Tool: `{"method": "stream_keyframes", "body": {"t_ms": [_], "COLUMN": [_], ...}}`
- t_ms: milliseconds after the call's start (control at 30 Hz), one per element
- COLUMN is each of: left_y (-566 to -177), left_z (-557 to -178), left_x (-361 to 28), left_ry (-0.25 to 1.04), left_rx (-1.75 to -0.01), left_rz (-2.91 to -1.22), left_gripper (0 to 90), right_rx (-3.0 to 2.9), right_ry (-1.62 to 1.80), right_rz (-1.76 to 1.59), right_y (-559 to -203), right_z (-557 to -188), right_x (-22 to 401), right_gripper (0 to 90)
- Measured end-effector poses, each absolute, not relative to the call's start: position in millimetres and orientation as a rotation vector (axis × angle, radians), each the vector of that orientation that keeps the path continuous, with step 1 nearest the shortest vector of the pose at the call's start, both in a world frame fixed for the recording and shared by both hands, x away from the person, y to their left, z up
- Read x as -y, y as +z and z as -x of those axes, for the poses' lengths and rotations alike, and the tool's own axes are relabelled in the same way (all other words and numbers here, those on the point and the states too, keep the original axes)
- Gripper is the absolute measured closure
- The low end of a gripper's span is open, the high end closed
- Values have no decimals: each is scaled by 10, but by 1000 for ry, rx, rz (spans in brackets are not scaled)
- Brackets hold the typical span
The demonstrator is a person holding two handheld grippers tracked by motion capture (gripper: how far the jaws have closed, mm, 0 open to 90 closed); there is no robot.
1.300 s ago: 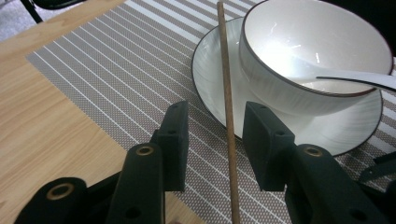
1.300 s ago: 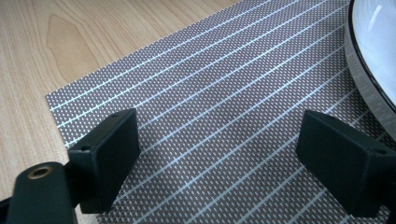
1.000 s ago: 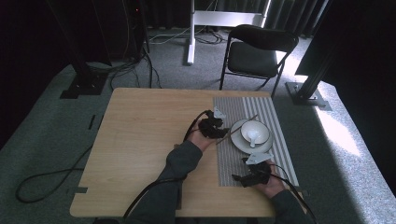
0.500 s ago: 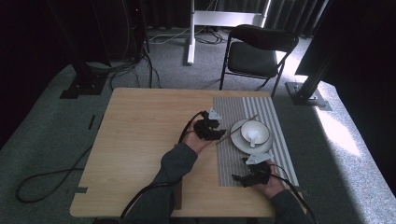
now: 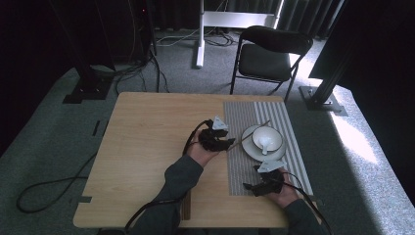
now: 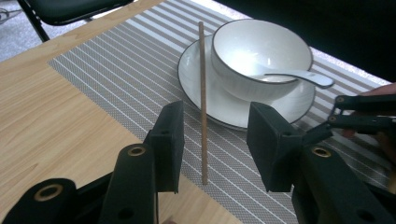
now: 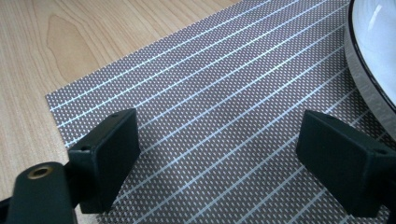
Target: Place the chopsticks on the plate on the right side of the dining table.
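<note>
In the left gripper view the left claw stands open, its jaws apart with a thin wooden chopstick lying between them; neither pad presses on it. They have just been opening a little. The chopstick's near end rests on the striped grey placemat and its far part leans over the rim of the white plate. This view also makes out what the high view leaves small: a white bowl sits on the plate, and a white spoon lies in the bowl with its handle out over the rim toward the right. At that view's right edge part of the other claw comes in, with a fingertip behind it.

The right gripper view looks low across the placemat: the right claw is wide open with nothing between its jaws, just above the mat near its corner, bare wood of the table beyond, and the plate's rim at the upper right.

The high view gives the layout. The right claw is near the table's front edge, the left claw farther in, at the mat's left border just beside the plate. The chopstick shows there as a thin line slanting past the bowl. Beyond the table a black folding chair stands on grey carpet, with cables trailing on the floor at the left.
</note>
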State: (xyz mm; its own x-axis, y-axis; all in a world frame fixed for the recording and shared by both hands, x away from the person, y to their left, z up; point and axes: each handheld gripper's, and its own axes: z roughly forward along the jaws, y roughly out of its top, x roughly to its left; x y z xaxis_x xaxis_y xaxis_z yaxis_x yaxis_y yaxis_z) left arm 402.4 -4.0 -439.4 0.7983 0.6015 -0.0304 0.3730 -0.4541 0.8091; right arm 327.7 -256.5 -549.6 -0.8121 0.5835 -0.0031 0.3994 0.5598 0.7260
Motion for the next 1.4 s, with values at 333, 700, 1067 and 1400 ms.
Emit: {"method": "stream_keyframes", "body": {"t_ms": [333,700,1067,1400], "left_y": [-4363,-4416,-4458,-4464], "left_z": [-3881,-3821,-3762,-3694], "left_x": [-111,-332,-545,-661], "left_ry": [344,372,377,391], "left_rx": [-711,-761,-805,-824], "left_rz": [-2088,-2073,-2056,-2050], "left_gripper": [560,556,553,552], "right_rx": [-2552,-2552,-2552,-2552], "right_ry": [1096,1096,1096,1095], "right_rz": [-819,-819,-819,-819], "right_y": [-5496,-5496,-5496,-5495], "right_z": [-3278,-3278,-3278,-3278], "right_x": [2566,2566,2566,2566], "right_gripper": [125,125,125,125]}}
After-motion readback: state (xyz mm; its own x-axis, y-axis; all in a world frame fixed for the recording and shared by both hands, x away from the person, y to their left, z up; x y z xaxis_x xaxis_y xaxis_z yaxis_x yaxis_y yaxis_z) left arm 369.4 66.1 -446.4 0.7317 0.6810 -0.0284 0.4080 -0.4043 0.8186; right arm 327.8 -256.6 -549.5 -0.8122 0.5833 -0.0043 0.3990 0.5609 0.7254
